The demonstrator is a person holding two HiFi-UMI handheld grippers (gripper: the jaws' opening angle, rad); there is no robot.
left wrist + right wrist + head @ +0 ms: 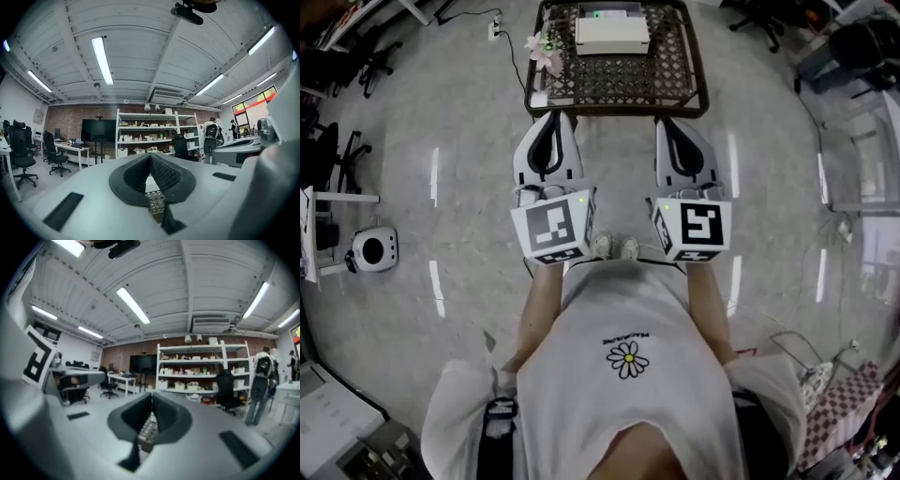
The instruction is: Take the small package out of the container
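Head view: a person stands facing a lattice table (675, 84); the left gripper (551, 120) and right gripper (667, 126) are held level, side by side, their tips near the table's front edge; on the table sit a white container (612, 36) and a sprig of pink flowers (546, 52); the small package, presumably inside that container, cannot be made out.

Left gripper view: the jaws meet at the tips with nothing between them; a shelf unit (154, 133) stands across the room.

Right gripper view: the jaws are likewise closed and empty.

The reach looks not yet begun; the next move calls for going forward over the container with one pair of jaws parted.

Count: two grippers, one table, one container, one flower sprig.
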